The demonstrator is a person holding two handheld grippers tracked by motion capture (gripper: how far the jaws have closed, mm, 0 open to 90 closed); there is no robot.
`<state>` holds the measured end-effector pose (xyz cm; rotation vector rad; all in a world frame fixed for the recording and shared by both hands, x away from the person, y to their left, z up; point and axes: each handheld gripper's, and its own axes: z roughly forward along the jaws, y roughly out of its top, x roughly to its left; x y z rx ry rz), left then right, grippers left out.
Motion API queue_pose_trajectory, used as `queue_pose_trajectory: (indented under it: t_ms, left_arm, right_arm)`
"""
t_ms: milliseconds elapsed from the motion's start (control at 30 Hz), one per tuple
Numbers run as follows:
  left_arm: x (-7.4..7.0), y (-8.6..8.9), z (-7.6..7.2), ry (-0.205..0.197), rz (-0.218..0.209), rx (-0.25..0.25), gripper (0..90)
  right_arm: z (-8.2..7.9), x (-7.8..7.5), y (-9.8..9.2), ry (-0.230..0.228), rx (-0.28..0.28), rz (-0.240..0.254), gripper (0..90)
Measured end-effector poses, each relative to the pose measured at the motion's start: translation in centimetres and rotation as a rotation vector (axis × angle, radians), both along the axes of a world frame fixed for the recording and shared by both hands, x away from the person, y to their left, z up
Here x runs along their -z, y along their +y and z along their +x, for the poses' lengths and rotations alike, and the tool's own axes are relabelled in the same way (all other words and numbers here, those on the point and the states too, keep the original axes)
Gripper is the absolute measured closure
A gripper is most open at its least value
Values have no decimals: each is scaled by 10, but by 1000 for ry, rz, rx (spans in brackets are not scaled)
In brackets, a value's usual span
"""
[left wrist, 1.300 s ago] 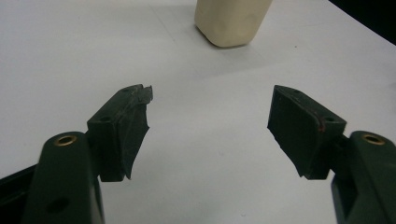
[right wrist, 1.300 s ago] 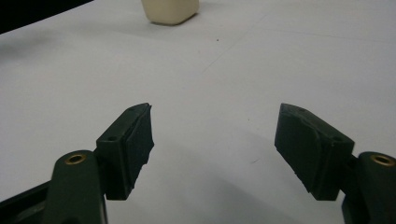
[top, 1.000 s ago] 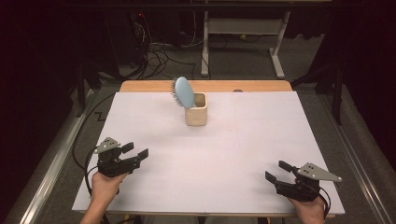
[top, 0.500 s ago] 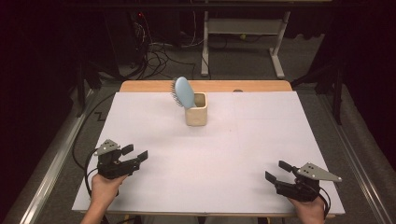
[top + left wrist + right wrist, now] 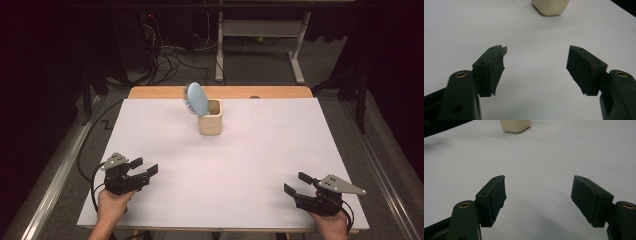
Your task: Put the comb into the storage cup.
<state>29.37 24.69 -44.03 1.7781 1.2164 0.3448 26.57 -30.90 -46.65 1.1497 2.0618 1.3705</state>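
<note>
light blue hairbrush (image 5: 196, 99) standing handle-down in a little cream square cup (image 5: 210, 118), head leaning left over the rim, bristles facing left, cup upright near the far middle of the white table (image 5: 225, 165)

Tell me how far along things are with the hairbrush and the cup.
The blue hairbrush already stands in the beige cup at the far side of the table. Nothing is in hand: left gripper and right gripper are open and empty near the front edge. Whether anything remains, I can't tell.
</note>
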Motion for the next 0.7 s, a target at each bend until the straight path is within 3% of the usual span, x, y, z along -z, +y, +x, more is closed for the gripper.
queue_pose_trajectory:
  t_ms: [700]
  left_arm:
    - [10, 3, -5, 7, -9, -16, 303]
  right_arm:
    - [0, 0, 0, 0, -1, 0, 283]
